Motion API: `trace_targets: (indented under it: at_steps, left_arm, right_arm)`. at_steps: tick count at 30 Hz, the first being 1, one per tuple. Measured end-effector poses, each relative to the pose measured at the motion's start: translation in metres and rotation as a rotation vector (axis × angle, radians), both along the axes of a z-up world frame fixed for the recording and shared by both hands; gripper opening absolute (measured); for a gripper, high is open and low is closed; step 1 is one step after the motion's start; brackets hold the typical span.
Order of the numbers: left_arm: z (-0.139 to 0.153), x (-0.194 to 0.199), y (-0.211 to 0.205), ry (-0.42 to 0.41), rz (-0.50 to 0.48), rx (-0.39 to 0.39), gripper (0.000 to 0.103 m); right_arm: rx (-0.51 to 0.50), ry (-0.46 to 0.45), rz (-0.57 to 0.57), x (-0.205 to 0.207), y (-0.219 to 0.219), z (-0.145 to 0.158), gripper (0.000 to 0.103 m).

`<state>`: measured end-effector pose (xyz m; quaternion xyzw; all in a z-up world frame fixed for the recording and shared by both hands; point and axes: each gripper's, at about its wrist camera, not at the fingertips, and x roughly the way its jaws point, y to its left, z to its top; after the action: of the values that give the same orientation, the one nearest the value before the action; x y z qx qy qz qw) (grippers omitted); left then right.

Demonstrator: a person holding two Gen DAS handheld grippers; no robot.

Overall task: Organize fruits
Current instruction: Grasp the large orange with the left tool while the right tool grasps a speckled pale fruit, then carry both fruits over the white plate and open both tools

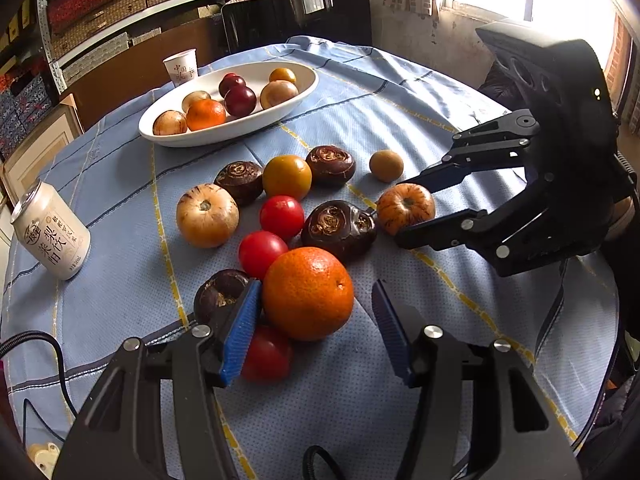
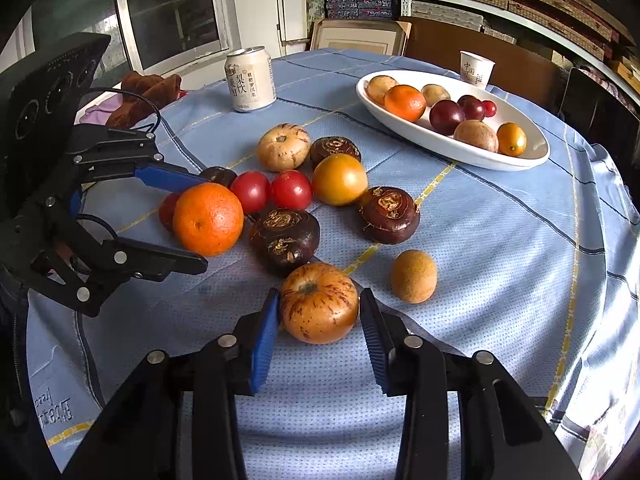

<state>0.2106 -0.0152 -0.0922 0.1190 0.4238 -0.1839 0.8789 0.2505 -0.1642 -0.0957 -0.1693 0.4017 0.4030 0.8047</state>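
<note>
An orange (image 1: 308, 292) lies between the jaws of my left gripper (image 1: 316, 284). The left blue pad (image 1: 240, 328) touches it, and a strip of cloth shows between it and the right pad (image 1: 390, 328). In the right wrist view that gripper (image 2: 203, 220) straddles the orange (image 2: 208, 218). My right gripper (image 2: 320, 294) is shut on a striped tan-orange fruit (image 2: 318, 302), a pad against each side; the left wrist view shows the same grip (image 1: 400, 210). Red tomatoes (image 1: 282, 216), dark brown water chestnuts (image 1: 338, 230), a yellow tomato (image 1: 287, 177), a second striped fruit (image 1: 207, 215) and a small brown fruit (image 1: 386, 166) lie loose on the blue cloth.
A white oval bowl (image 1: 256, 126) at the back holds several fruits. A paper cup (image 1: 181, 66) stands behind it. A drink can (image 1: 52, 236) stands at the table's left edge. A third tomato (image 1: 268, 354) and a water chestnut (image 1: 220, 292) sit by my left pad.
</note>
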Motion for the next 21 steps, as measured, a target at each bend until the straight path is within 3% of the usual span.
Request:
trace_targets:
  at_steps: [3, 6, 14, 18, 21]
  left_arm:
    - [0.002, 0.0, 0.004, -0.006, 0.012, -0.013, 0.046]
    - [0.004, 0.003, 0.009, 0.015, 0.021, -0.056, 0.046]
    - [0.009, 0.0, 0.011, 0.003, 0.03, -0.082, 0.045]
    - [0.017, 0.0, 0.021, 0.0, 0.05, -0.174, 0.045]
    - [0.023, 0.007, 0.027, 0.0, 0.125, -0.16, 0.045]
  right_arm:
    - [0.015, 0.011, 0.001, 0.001, -0.002, 0.002, 0.039]
    - [0.07, 0.063, -0.001, 0.005, -0.008, 0.004, 0.038]
    - [0.156, 0.132, -0.016, 0.013, -0.017, 0.008, 0.038]
    - [0.208, 0.178, -0.036, 0.018, -0.022, 0.008, 0.038]
    - [0.273, 0.219, -0.046, 0.025, -0.029, 0.01, 0.038]
